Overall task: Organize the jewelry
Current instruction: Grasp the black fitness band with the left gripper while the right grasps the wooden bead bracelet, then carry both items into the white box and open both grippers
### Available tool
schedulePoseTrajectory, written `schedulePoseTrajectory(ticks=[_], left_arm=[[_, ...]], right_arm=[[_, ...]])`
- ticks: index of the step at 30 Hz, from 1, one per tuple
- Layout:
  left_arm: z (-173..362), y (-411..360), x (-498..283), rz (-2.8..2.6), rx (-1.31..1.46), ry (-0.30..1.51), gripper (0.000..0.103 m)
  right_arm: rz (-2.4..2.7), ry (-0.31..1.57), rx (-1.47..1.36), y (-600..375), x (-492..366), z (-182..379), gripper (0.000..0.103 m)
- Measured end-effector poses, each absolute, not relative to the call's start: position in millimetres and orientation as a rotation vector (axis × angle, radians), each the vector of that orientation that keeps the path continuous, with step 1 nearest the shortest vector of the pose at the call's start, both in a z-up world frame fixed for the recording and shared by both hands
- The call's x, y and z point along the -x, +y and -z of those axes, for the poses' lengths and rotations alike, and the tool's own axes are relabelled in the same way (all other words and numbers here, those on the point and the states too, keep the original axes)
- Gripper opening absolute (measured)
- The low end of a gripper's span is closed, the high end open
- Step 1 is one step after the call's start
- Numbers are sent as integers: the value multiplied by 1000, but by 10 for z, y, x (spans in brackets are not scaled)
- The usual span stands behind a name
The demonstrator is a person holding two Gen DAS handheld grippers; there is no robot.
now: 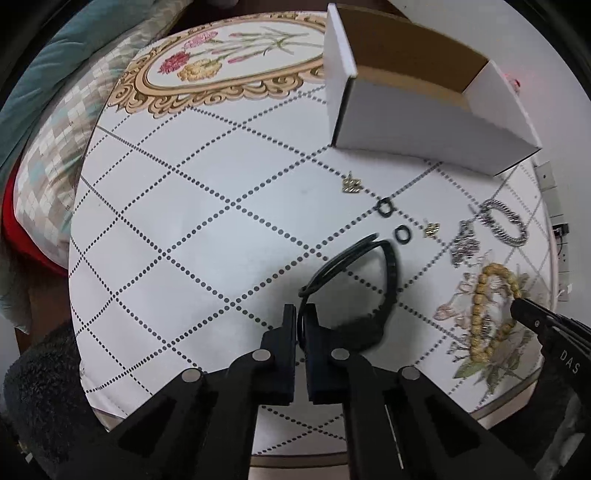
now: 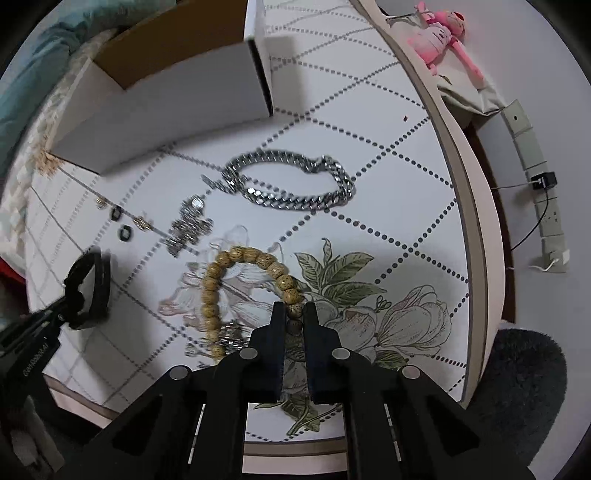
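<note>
Beside the white box (image 2: 166,92) (open-topped), silver chain (image 2: 291,181) lies clear.

A black bracelet (image 1: 369,288) is pinched off the table; a wooden bead bracelet (image 2: 243,288) is gripped; a silver chain (image 2: 291,181), rings (image 1: 384,208) and earrings (image 1: 351,183) lie flat.

Round white desk (image 1: 192,236) with dotted grey diamond grid, gold scroll oval framing pink, red and yellow flowers, pale magnolia print with green leaves; open cardboard box (image 1: 417,107) white outside, brown inside; tan speckled wooden bead bracelet (image 2: 221,280); silver chain-link bracelet (image 2: 295,181); two small black rings (image 1: 384,207); two small gold charms (image 1: 351,184); black bangle set (image 1: 369,284); black grippers (image 2: 293,314); pink plush toy (image 2: 443,33); teal cushion (image 1: 74,51).
</note>
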State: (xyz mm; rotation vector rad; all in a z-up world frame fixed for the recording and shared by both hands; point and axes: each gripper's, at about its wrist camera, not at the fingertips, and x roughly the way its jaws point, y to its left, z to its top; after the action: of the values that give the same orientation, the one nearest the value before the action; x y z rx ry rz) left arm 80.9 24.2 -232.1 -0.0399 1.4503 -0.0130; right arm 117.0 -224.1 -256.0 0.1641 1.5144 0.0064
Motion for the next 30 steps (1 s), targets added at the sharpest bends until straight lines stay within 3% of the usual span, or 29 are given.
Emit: schedulePoseTrajectory(ticks=[10,21,30], left_arm=[[1780,253,-741,70,68,1368,2],[1192,-145,-1459,115,97,1240,2],[1139,-213,-2094,108,80,1212,2]], right_arm=[[-83,1402,-221,-2284,-1198,2025,9],[-184,1256,-226,-2244,-1515,1251,9],[-227,1179,-163,-2032,-2103,939,9]])
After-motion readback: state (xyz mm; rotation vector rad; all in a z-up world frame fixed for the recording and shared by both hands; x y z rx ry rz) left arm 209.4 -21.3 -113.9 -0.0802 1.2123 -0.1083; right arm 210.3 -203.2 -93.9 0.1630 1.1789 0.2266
